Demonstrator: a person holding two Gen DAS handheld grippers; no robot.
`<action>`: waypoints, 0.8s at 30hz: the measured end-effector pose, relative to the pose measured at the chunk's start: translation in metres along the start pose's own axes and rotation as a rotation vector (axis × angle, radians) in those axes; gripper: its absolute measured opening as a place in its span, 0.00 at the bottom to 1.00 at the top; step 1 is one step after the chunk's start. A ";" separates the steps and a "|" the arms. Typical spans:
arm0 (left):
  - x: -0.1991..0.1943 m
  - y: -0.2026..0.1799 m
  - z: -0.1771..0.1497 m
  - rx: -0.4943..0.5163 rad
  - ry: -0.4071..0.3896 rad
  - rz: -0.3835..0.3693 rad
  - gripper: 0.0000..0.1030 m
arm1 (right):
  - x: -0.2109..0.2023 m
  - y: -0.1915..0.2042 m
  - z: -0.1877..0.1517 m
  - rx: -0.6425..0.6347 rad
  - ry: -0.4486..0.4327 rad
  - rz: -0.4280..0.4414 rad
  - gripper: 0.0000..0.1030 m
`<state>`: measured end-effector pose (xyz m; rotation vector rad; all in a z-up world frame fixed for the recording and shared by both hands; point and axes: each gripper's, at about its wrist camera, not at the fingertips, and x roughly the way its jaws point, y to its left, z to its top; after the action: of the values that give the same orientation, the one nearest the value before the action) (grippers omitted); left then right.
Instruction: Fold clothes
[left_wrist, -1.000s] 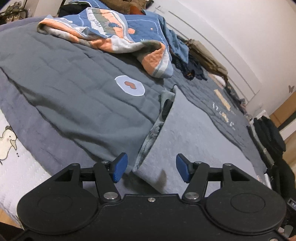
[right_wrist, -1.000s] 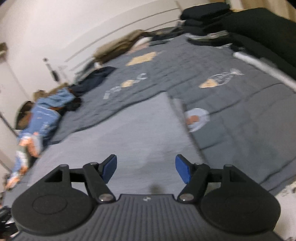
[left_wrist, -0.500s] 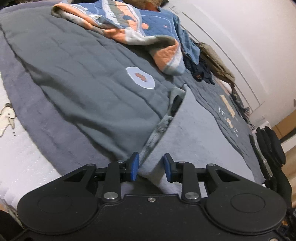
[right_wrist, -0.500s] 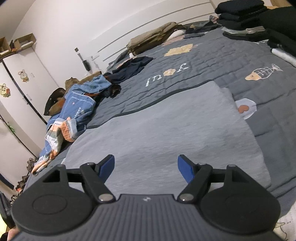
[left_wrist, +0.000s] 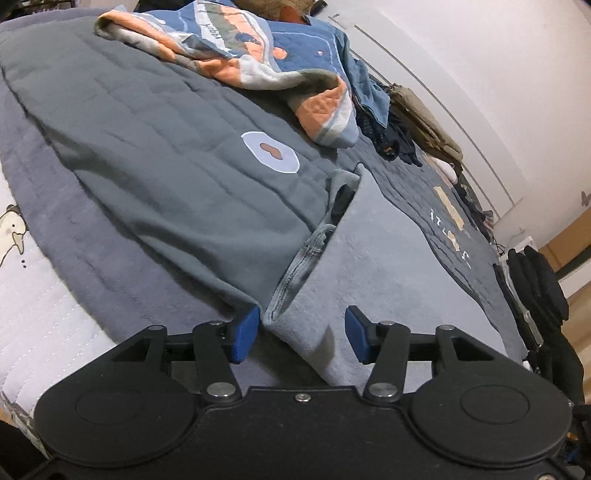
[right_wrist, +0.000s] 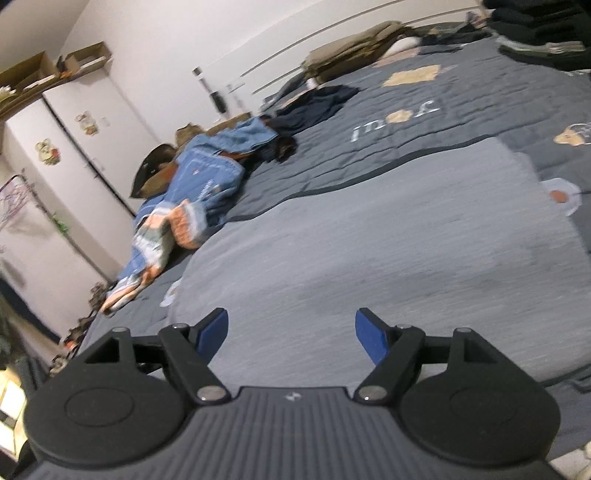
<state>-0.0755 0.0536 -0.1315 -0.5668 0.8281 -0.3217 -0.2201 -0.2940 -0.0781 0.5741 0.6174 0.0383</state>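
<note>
A light grey fleece garment (left_wrist: 388, 266) lies flat on the dark grey quilt (left_wrist: 147, 155) of a bed. A stitched, denim-like hem (left_wrist: 310, 254) shows along its left edge. My left gripper (left_wrist: 300, 334) sits at the garment's near left corner. Its jaws are opening, with the corner between the blue pads and neither pad pressing on it. In the right wrist view the same garment (right_wrist: 388, 236) spreads out ahead. My right gripper (right_wrist: 291, 334) hovers open over its near edge with nothing gripped.
A blue and orange quilted blanket (left_wrist: 258, 48) is bunched at the far side of the bed. Dark clothes (left_wrist: 391, 144) and khaki clothes (left_wrist: 421, 118) lie by the wall. A stack of black folded items (left_wrist: 539, 280) stands at the right. A white wardrobe (right_wrist: 74, 155) stands beyond the bed.
The left jaws narrowed around the garment's corner, then widened again. The right gripper swung leftward over the garment, and its view now takes in the wardrobe.
</note>
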 end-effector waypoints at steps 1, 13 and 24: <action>-0.001 0.000 0.000 0.000 -0.010 0.002 0.38 | 0.001 0.004 -0.001 -0.008 0.006 0.011 0.73; -0.014 -0.010 0.000 0.064 -0.024 -0.023 0.30 | 0.010 0.030 -0.006 -0.047 0.053 0.091 0.74; 0.008 -0.015 -0.008 0.116 0.002 0.015 0.29 | 0.023 0.039 -0.008 -0.055 0.086 0.109 0.74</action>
<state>-0.0777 0.0346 -0.1316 -0.4520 0.8097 -0.3541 -0.2010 -0.2522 -0.0754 0.5548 0.6668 0.1825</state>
